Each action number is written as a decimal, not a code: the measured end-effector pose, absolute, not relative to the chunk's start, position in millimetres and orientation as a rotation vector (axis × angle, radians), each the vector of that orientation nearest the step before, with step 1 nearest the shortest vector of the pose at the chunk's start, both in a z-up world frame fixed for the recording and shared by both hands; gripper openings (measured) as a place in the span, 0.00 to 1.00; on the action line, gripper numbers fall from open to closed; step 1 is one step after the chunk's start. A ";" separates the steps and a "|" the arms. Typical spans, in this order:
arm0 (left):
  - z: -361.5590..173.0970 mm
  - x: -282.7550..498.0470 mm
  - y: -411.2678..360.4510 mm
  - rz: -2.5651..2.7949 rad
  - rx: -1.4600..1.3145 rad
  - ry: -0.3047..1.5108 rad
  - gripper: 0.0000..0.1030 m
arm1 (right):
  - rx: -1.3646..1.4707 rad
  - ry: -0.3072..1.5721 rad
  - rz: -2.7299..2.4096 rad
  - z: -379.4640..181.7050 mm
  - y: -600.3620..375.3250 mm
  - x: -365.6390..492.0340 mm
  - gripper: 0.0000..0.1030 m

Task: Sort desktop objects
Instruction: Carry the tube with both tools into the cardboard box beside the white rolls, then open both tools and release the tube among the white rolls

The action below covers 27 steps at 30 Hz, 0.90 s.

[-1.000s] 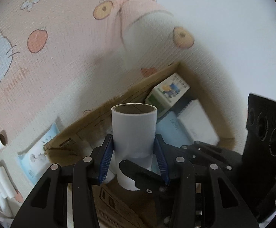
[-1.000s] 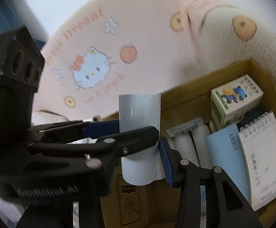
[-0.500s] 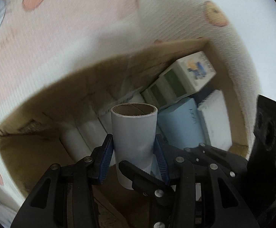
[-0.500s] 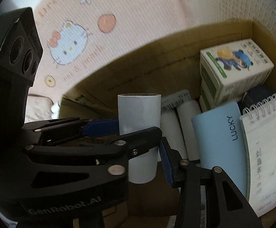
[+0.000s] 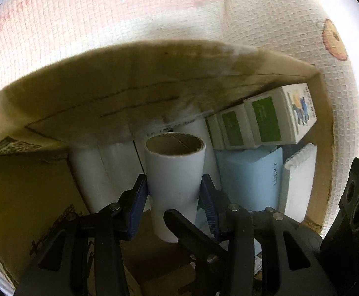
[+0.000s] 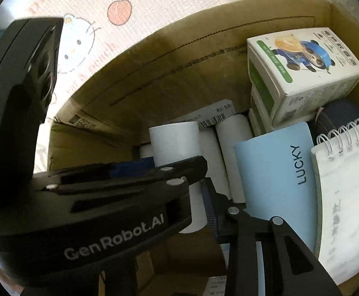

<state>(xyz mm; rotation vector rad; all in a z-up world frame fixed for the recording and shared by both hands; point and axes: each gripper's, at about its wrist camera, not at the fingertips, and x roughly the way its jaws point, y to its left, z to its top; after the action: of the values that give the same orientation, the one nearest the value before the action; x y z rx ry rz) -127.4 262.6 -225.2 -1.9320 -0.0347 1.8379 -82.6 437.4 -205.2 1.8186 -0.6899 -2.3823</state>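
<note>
My left gripper (image 5: 173, 197) is shut on a white paper roll (image 5: 174, 175) with a brown core and holds it upright inside the cardboard box (image 5: 130, 79). In the right wrist view the same roll (image 6: 177, 143) stands between the left gripper's blue pads (image 6: 130, 166). My right gripper (image 6: 179, 192) sits crossed with the left one around this roll; only its right finger (image 6: 211, 209) shows clearly, close to the roll. Several white rolls (image 5: 100, 172) lie on the box floor behind.
In the box's right part lie green-and-white cartons (image 6: 300, 64), a light blue "LUCKY" notebook (image 6: 278, 172), a spiral notepad (image 6: 347, 185) and a dark item (image 6: 337, 118). A pink Hello Kitty cloth (image 6: 80, 39) surrounds the box.
Both grippers have moved forward and down with the roll, from above the box rim to inside the box, near the rolls lying on its floor.
</note>
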 end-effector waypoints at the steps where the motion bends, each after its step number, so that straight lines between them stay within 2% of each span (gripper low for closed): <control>1: -225.6 -127.4 262.5 1.844 -1.934 -0.029 0.46 | 1.834 -0.678 -2.372 -207.3 436.9 -84.4 0.29; 3: -227.3 -128.7 260.4 1.849 -1.950 -0.052 0.46 | 1.872 -0.690 -2.346 -213.0 438.5 -87.2 0.27; 5: -230.0 -131.6 257.7 1.843 -1.976 -0.090 0.47 | 1.917 -0.689 -2.338 -217.7 440.0 -89.4 0.21; 8: -234.3 -132.2 257.5 1.857 -2.005 -0.059 0.46 | 1.951 -0.675 -2.346 -219.6 439.8 -92.0 0.20; 10: -235.3 -130.1 258.5 1.878 -1.997 -0.020 0.31 | 1.962 -0.655 -2.349 -220.5 438.7 -92.6 0.20; 12: -234.5 -128.8 257.7 1.894 -1.972 -0.016 0.29 | 1.967 -0.641 -2.351 -221.3 438.3 -92.5 0.20; 19: -235.3 -131.6 252.0 1.918 -1.986 -0.036 0.29 | 1.998 -0.636 -2.363 -224.2 442.2 -92.2 0.20; 23: -231.0 -132.6 247.8 2.015 -2.016 0.030 0.29 | 2.021 -0.674 -2.370 -224.2 450.5 -86.1 0.21; 27: -223.3 -132.5 241.5 1.991 -2.036 -0.024 0.29 | 2.006 -0.707 -2.365 -219.7 456.5 -79.4 0.21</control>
<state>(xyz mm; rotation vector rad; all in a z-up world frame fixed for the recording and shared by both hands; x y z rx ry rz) -132.5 241.5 -223.3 -2.0365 -0.0245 1.9911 -79.4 456.5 -219.7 2.0062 -0.7073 -2.3652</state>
